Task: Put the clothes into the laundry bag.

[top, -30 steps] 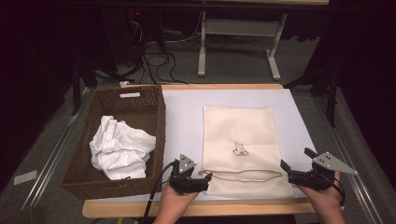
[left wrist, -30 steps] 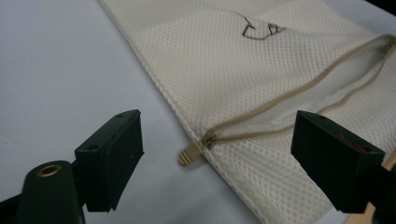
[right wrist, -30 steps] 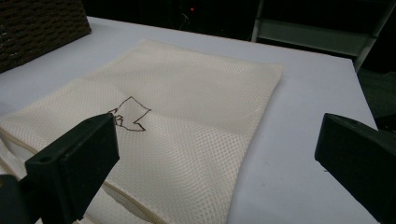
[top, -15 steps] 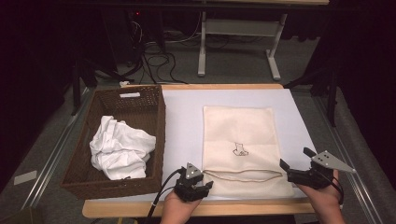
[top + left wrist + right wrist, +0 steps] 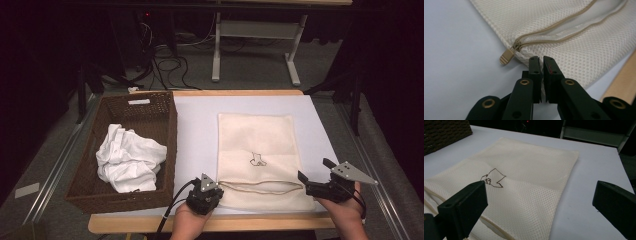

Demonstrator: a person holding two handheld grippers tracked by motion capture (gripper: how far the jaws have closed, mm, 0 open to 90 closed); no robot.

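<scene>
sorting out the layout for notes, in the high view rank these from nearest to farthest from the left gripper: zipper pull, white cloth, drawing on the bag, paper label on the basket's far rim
From the left gripper:
1. Zipper pull, right by its fingers at the mesh bag's near left corner.
2. Drawing on the bag, right of it, mid-bag.
3. White cloth, left, inside the basket; close to the drawing, hard to separate.
4. Paper label, on the basket's far rim.

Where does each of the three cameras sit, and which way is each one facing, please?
High view: above the person's side, looking forward and down on the table; both hands enter from below.
Left gripper view: rides the left hand-held gripper, its jaws together on the mesh bag's edge beside the zipper pull.
Right gripper view: rides the right hand-held gripper, jaws apart, facing across the bag toward the basket.
All three views share the bag.
</scene>
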